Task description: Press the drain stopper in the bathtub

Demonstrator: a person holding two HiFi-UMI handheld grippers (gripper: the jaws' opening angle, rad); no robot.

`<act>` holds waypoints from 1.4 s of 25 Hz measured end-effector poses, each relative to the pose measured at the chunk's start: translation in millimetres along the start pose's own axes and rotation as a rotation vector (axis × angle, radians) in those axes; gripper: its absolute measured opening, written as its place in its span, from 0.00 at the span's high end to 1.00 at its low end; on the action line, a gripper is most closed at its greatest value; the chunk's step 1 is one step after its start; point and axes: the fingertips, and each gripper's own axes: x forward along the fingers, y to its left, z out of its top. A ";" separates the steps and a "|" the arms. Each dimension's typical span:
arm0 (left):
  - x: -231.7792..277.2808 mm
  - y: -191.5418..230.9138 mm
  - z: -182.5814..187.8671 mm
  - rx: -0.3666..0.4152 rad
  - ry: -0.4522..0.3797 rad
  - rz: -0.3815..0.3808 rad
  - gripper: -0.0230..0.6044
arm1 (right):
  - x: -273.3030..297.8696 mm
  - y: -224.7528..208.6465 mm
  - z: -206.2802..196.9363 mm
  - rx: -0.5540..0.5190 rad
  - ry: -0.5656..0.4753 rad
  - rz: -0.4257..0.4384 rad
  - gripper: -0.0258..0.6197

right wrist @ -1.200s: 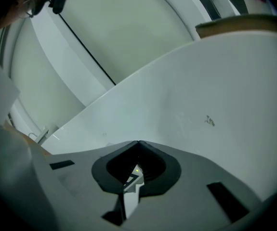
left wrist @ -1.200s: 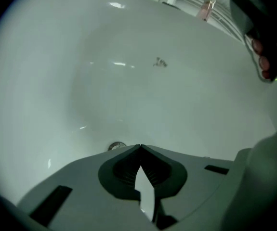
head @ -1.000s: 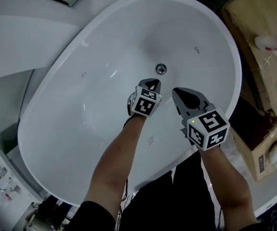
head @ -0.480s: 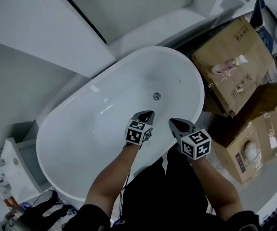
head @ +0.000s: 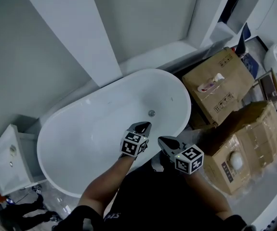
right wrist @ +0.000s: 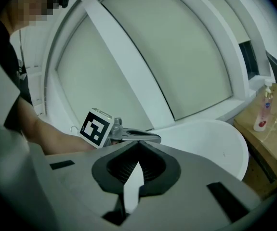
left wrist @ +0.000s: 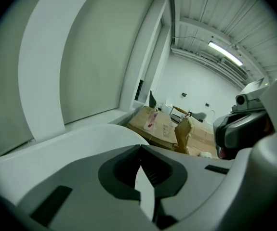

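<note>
So, the drain stopper [head: 151,113] is sitting on the floor of the bathtub [head: 95,129], toward the tub's right end, which is the end next to the cardboard boxes [head: 215,88]. The tub's long axis is running from lower left to upper right in the head view.

The left claw [head: 143,125] is hanging over the basin with its tip aiming nearly straight at the stopper. The stopper is lying a bit ahead of that tip and, I'm guessing, well below it. The right claw [head: 164,141] is hovering back by the near rim, off to the right and clearly farther away. So the left one is looking like the one to go forward and down.

Both claws are pinched closed at the tips with nothing in them, which is showing plainly in each claw's own camera (left [left wrist: 139,148], right [right wrist: 138,143]).
</note>
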 end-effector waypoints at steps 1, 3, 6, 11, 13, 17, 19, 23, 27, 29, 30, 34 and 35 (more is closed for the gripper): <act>-6.7 -7.2 7.7 0.004 -0.014 0.010 0.94 | -8.4 7.0 7.1 -0.029 -0.015 0.015 0.94; -17.8 -25.4 25.8 0.016 -0.051 0.027 0.94 | -30.3 13.8 20.6 -0.070 -0.048 0.032 0.94; -29.7 -56.2 52.3 0.048 -0.107 0.062 0.94 | -73.9 10.5 34.2 -0.112 -0.096 0.042 0.94; -31.6 -89.3 90.8 0.074 -0.158 0.132 0.94 | -144.9 -29.3 51.5 -0.127 -0.147 0.002 0.94; -34.7 -107.0 104.6 0.082 -0.184 0.145 0.94 | -169.4 -39.0 57.6 -0.117 -0.170 0.000 0.94; -52.2 -130.9 129.8 0.086 -0.254 0.175 0.94 | -196.2 -32.5 85.4 -0.148 -0.250 0.058 0.94; -63.4 -135.8 137.8 0.080 -0.282 0.186 0.94 | -200.0 -20.5 102.2 -0.180 -0.285 0.101 0.94; -85.9 -131.9 148.5 0.045 -0.324 0.203 0.94 | -195.1 -11.2 125.5 -0.243 -0.286 0.102 0.94; -104.4 -132.3 164.3 0.061 -0.375 0.203 0.94 | -198.1 1.3 138.2 -0.295 -0.306 0.085 0.94; -113.1 -133.6 169.3 0.068 -0.397 0.208 0.94 | -200.2 6.1 141.2 -0.274 -0.327 0.088 0.94; -117.4 -133.2 171.0 0.072 -0.406 0.213 0.94 | -200.1 9.1 143.0 -0.258 -0.340 0.096 0.94; -136.4 -124.8 174.8 0.077 -0.439 0.241 0.94 | -187.8 22.3 146.5 -0.270 -0.353 0.126 0.94; -141.5 -121.9 174.4 0.073 -0.445 0.246 0.94 | -183.0 25.5 148.3 -0.270 -0.357 0.134 0.94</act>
